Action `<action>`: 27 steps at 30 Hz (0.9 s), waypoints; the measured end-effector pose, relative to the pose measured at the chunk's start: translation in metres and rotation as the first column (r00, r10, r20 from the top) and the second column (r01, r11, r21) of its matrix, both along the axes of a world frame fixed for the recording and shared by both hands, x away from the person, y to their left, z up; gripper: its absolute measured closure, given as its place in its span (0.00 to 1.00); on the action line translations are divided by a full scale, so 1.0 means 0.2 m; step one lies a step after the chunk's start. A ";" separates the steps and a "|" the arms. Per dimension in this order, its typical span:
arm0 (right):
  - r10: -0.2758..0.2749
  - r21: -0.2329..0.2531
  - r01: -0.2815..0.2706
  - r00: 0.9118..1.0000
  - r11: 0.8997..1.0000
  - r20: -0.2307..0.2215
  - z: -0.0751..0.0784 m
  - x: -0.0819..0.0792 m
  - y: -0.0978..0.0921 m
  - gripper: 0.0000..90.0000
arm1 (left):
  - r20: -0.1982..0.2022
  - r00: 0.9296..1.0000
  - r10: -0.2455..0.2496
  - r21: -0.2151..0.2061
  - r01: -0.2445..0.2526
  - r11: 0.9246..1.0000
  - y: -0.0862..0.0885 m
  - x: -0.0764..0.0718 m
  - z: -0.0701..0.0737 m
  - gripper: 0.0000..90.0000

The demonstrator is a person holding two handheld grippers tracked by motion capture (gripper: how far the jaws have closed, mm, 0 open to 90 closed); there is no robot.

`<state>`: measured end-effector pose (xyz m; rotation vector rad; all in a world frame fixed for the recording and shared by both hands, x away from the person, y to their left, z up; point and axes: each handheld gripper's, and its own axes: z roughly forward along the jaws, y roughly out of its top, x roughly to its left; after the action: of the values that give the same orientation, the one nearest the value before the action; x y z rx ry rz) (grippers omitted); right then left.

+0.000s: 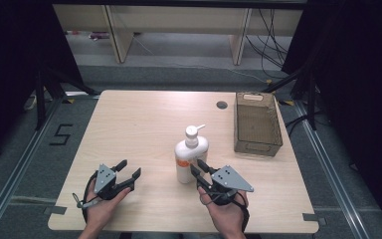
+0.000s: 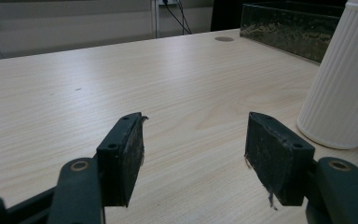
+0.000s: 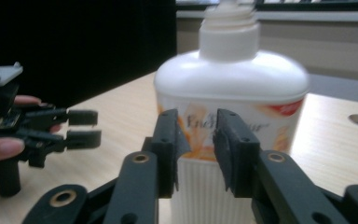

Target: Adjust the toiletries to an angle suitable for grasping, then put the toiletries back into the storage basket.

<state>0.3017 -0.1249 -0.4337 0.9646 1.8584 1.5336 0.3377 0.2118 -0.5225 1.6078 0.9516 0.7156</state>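
A white pump bottle [image 1: 191, 154] with an orange label stands upright in the middle of the wooden table [image 1: 139, 124]. My right gripper [image 1: 197, 165] sits just in front of its base, and its jaws stand a narrow gap apart with nothing between them. In the right gripper view the bottle [image 3: 230, 84] rises right behind that gripper [image 3: 196, 135]. My left gripper [image 1: 131, 168] rests at the front left of the table, wide open and empty. In the left gripper view the gripper [image 2: 193, 135] points across bare table, with the ribbed bottle [image 2: 345, 79] to its right.
A dark mesh basket [image 1: 258, 148] stands at the table's right side, empty as far as I can see, and it also shows as the basket [image 2: 284, 25] in the left gripper view. A cable hole [image 1: 222, 105] sits near the far edge. The left gripper [image 3: 91, 126] appears at left in the right gripper view.
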 end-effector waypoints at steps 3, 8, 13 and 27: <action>-0.015 0.023 0.016 0.999 1.000 -0.037 0.01 -0.01 -0.01 0.74 | 0.001 1.000 0.009 -0.013 -0.009 1.000 0.00 0.00 0.00 0.41; -0.025 0.034 0.026 0.999 0.999 -0.033 0.03 -0.02 -0.04 0.73 | 0.015 1.000 0.024 -0.018 -0.024 1.000 0.00 -0.01 0.00 0.41; -0.046 0.030 0.047 0.999 0.998 -0.026 0.04 -0.02 -0.04 0.68 | 0.018 1.000 0.019 0.000 -0.019 1.000 -0.01 -0.01 0.00 0.40; -0.065 0.047 0.065 0.998 0.997 0.000 0.11 0.00 -0.03 0.63 | 0.004 1.000 0.019 0.003 -0.020 1.000 -0.02 0.00 0.00 0.40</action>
<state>0.3012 -0.1300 -0.4114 1.0344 1.7797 1.5448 0.3383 0.2080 -0.5226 1.6008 0.9646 0.7340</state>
